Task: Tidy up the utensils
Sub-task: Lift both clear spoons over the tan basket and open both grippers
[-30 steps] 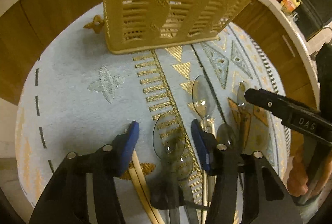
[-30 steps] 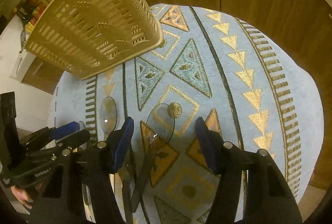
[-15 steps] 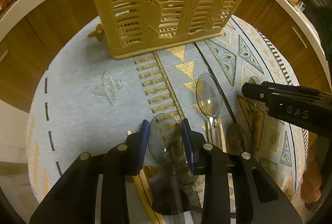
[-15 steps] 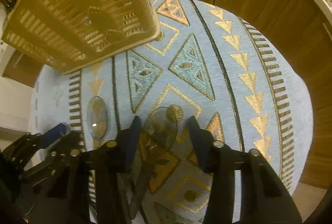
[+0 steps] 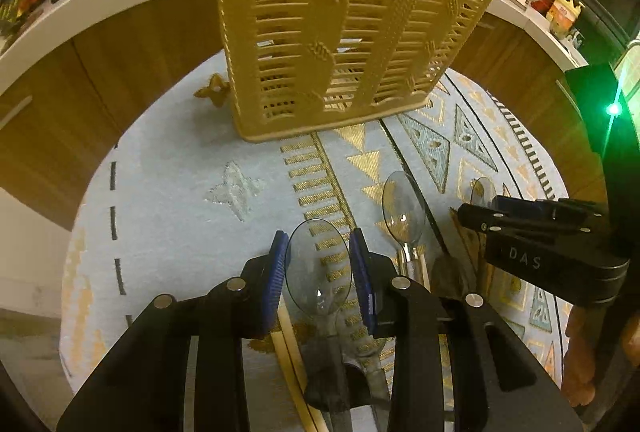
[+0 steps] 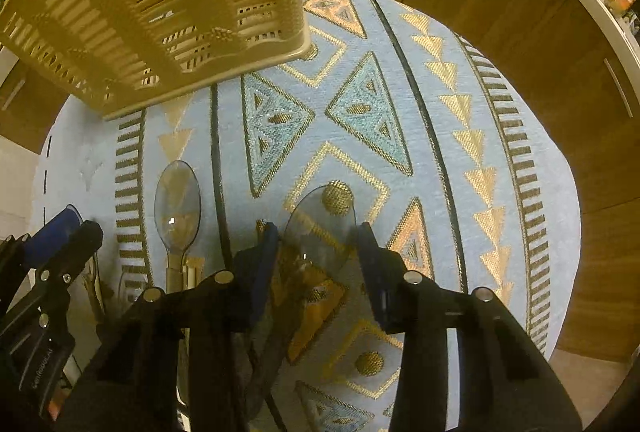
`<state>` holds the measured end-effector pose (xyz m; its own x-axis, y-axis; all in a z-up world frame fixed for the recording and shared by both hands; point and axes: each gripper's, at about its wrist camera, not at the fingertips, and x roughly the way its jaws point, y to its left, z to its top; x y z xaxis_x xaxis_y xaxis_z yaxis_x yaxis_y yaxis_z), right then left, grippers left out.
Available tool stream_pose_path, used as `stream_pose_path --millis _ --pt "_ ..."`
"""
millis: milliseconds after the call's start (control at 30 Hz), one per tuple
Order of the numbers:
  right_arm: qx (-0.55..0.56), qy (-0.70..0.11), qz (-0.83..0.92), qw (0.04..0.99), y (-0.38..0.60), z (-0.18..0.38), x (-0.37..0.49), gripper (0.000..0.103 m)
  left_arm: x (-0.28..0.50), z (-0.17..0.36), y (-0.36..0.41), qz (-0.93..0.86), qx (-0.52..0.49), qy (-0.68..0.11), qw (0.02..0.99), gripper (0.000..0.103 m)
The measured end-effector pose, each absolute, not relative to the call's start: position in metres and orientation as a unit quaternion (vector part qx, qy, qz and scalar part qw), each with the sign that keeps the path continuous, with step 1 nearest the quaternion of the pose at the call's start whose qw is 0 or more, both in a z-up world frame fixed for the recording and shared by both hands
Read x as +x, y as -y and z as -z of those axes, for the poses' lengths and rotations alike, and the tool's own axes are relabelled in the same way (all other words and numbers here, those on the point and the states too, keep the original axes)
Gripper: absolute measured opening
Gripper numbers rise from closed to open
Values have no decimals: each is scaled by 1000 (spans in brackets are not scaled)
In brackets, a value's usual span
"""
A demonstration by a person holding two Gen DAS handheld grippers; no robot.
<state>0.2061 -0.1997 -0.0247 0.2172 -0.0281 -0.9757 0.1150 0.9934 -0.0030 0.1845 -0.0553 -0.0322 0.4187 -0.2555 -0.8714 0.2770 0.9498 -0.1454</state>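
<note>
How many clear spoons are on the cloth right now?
3. One spoon lies between the left gripper pads, one spoon lies in the middle, and one spoon sits between the right gripper pads. More utensils may hide under the grippers.

"DAS" on right hand-held gripper (image 5: 472,214) body, white lettering.

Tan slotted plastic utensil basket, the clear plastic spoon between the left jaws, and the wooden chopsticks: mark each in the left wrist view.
Tan slotted plastic utensil basket (image 5: 344,48), left wrist view, front wall.
Clear plastic spoon (image 5: 319,266), left wrist view, middle of bowl.
Wooden chopsticks (image 5: 289,336), left wrist view, shaft below left pad.
</note>
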Motion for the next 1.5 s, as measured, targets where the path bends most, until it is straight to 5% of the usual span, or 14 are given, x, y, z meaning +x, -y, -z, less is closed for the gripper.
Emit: stream_pose_path --millis 400,967,1500 --pt "18 -560 -12 828 192 14 173 29 166 7 55 160 3 -453 877 30" --pt "86 -318 -84 940 263 -136 135 29 132 -118 25 172 -47 -280 943 30" --pt "67 -219 -74 971 264 -230 205 29 194 -216 17 153 -72 -177 970 30"
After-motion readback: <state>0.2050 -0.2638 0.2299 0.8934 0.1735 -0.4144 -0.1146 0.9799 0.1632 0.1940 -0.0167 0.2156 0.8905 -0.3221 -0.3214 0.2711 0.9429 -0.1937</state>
